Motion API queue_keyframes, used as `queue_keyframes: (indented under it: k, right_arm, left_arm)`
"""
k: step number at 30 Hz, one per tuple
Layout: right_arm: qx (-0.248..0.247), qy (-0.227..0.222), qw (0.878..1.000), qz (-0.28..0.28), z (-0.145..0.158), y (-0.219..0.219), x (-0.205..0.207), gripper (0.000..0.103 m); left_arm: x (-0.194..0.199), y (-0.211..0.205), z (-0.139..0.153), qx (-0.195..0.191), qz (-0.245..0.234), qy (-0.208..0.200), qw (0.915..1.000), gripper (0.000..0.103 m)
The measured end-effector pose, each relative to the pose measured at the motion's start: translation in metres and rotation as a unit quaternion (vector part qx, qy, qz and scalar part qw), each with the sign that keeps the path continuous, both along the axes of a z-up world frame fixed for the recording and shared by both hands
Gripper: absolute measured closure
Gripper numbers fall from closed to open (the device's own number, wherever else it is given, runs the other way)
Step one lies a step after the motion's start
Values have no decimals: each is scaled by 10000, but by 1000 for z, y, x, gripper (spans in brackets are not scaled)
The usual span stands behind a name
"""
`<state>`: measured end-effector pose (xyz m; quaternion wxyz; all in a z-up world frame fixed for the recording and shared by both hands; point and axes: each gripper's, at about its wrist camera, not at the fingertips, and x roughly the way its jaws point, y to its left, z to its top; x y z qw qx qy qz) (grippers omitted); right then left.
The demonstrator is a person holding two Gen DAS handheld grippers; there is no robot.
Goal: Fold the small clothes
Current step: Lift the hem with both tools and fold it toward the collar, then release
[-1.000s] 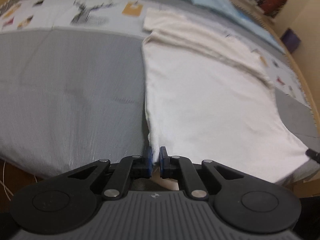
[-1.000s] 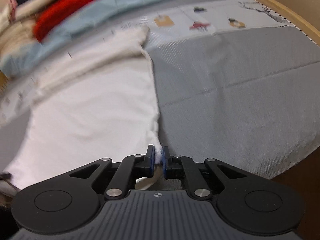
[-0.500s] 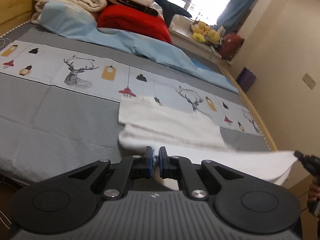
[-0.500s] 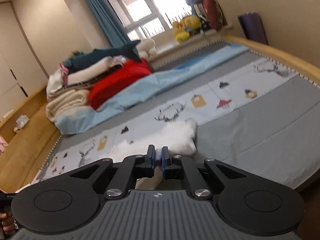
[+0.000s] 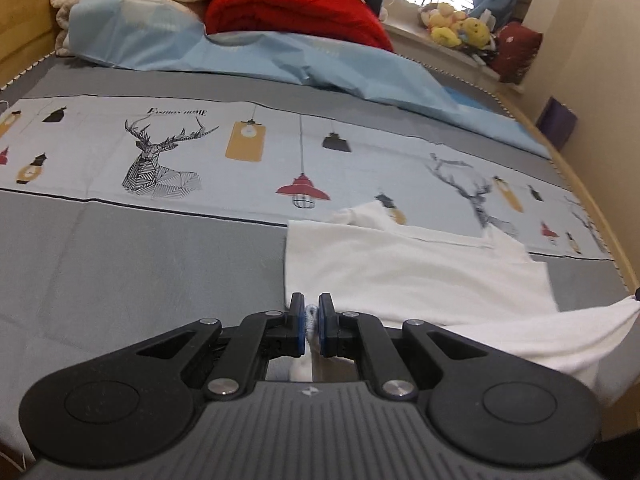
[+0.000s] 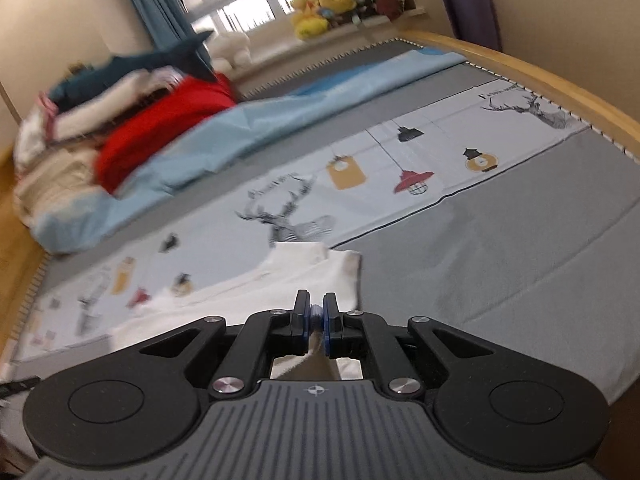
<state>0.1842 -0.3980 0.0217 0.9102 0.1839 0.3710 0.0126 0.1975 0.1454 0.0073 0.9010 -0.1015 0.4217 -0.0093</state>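
Left wrist view: left tongs (image 5: 311, 317) pinching white shirt (image 5: 400, 276) hem, lifted over bed (image 5: 120, 264) near edge. Right wrist view: right tongs (image 6: 316, 314) likewise pinching hem. Thin bite could slip; uneven carry could skew fold.
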Motion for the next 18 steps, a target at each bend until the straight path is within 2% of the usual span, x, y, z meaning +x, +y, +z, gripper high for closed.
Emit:
queue_keyframes:
  k: [1,3,6,8,11,13,15,18]
  right_arm:
    - [-18,111,9999,-46,-8,1,11,97]
    - [-181,225,9996,-46,-25,4,26,97]
    - [-402,417,9981,-231,-48,4,36,96]
    - [-399,563,9965,-476,-54,-4,37,93]
    - [-334,227,9971,-645,-50,-15,31,93]
    - [-404,290,9962,-716,-54,-21,29,92]
    - [-262,359,9965,-712,-59,-28,28,92]
    - [-137,677,9966,-445,-73,-30,29,91]
  left_arm:
    - [5,1,-8,-8,20,-12,10000,96]
    - [17,6,-18,-276,200,158,9993,95]
    - [22,12,-12,-385,338,-79,9987,90]
    - [24,13,-12,-478,280,-36,9985,87]
    - [26,11,-19,-312,156,176,9992,87]
    - [27,11,-27,-362,100,372,9986,87]
    - [26,8,-35,-306,36,524,9981,87]
    - [28,-1,-45,-145,-101,713,9973,82]
